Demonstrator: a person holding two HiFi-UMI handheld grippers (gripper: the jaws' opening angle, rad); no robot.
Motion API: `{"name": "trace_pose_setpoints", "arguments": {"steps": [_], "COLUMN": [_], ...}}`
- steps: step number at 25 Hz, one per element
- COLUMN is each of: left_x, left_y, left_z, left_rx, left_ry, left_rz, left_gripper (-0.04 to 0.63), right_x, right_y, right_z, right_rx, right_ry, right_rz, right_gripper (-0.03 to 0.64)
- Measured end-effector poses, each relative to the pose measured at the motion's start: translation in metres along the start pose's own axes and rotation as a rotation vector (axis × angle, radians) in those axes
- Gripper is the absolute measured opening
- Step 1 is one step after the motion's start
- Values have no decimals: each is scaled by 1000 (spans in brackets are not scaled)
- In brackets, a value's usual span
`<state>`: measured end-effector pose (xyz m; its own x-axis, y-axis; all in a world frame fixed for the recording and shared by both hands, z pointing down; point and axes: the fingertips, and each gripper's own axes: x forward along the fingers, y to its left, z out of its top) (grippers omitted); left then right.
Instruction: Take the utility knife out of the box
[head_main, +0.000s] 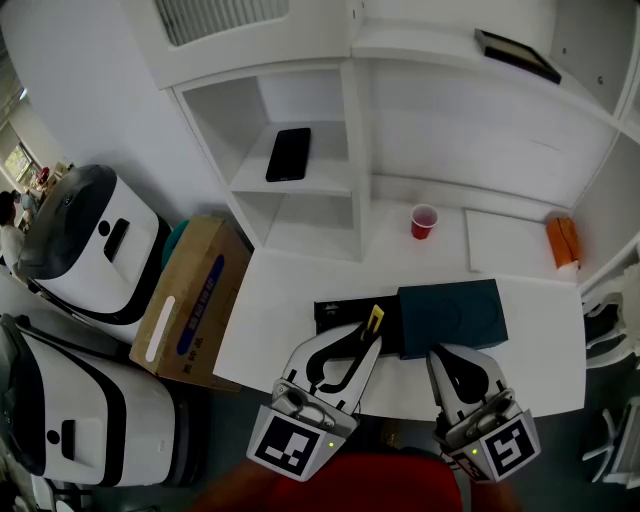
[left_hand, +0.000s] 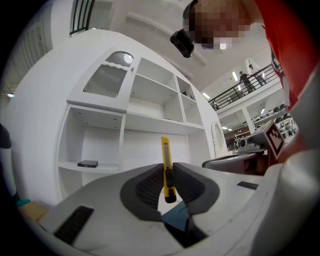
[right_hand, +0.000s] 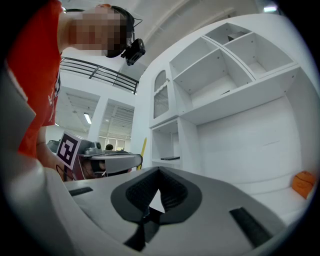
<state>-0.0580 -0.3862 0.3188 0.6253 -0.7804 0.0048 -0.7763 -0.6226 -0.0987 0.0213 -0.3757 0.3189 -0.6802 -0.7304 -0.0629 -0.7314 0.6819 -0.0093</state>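
Between the jaws of my left gripper (left_hand: 167, 169): the yellow utility knife (left_hand: 165, 162), clamped upright, above the box.
Between the jaws of my right gripper (right_hand: 159, 173): nothing; tips pressed together.
Beneath the knife: black box (head_main: 335, 312) open on the white table (head_main: 280, 290), inside too dark to read; teal lid (head_main: 450, 315) just beside it.
My pose: both grippers level, side by side at the table's near edge.

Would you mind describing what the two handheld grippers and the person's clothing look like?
Both the left gripper and right gripper have pale grey shells tapering to two jaws lined with black ribbed pads. Each carries a white cube printed with black square markers at its rear. The person wears a red top.
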Motion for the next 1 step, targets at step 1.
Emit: {"name": "trace_pose_setpoints", "arguments": {"steps": [1], "left_x": [0], "left_y": [-1], "left_z": [0], "left_rx": [-1], "left_ry": [1], "left_rz": [0], "left_gripper": [98], "right_x": [0], "right_y": [0], "right_z": [0], "right_rx": [-2], "right_ry": [0], "right_rz": [2], "right_gripper": [-2]}}
